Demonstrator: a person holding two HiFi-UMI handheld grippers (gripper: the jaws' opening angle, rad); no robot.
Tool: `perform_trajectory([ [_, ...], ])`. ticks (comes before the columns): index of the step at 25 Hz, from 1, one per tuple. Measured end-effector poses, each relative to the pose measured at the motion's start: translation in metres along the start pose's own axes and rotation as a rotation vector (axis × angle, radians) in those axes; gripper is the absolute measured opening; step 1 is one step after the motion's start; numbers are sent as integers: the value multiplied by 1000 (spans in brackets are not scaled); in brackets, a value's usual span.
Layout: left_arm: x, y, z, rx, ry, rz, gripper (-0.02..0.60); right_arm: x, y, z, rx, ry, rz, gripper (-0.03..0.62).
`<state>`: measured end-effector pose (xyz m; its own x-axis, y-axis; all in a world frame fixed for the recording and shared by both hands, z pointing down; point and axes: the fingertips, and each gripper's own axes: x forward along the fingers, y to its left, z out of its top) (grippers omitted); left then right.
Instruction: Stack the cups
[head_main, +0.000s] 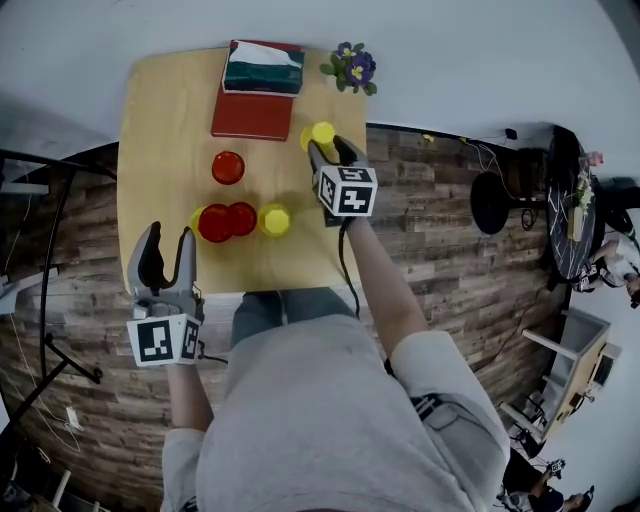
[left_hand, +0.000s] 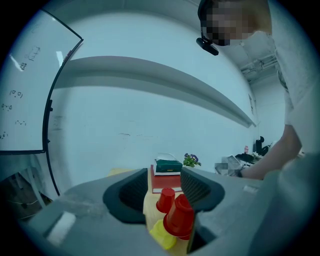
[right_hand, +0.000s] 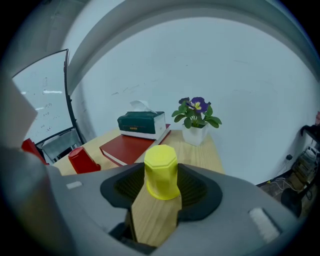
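On the table (head_main: 160, 120), a far yellow cup (head_main: 322, 133) stands inverted by the right edge, a single red cup (head_main: 228, 167) inverted mid-surface, and nearer the front edge runs a row: half-hidden yellow cup (head_main: 197, 218), two touching inverted red cups (head_main: 228, 221), then an inverted near yellow cup (head_main: 275, 219).

Table (head_main: 150, 110): tissue box (head_main: 263, 68) on book's (head_main: 248, 118) far end, back-centre; plant (head_main: 352, 68) just R of box, at far R corner. Lone cup (head_main: 228, 167) in front of book. Nearer – row of cups (head_main: 241, 218) across mid-table. Another cup (head_main: 321, 133) by R edge, between right gripper's (head_main: 328, 148) jaws. Left gripper (head_main: 168, 235) near-L, beside row.
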<state>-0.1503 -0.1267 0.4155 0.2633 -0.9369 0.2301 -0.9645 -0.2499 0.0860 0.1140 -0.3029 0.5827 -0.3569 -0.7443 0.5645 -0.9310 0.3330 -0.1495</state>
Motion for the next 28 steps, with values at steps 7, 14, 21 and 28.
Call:
perform_trajectory([
  [7,7,-2,1,-3,-6,-15,216,-18,13,13,-51,-50,38,201],
  [14,14,-3,9,10,-24,-52,216,-61,55,27,-81,-122,122,195],
  [21,16,-4,11,8,-34,-94,216,-104,101,36,-121,-183,196,195],
  [28,14,-5,8,12,-30,-134,216,-129,143,18,-159,-172,256,193],
])
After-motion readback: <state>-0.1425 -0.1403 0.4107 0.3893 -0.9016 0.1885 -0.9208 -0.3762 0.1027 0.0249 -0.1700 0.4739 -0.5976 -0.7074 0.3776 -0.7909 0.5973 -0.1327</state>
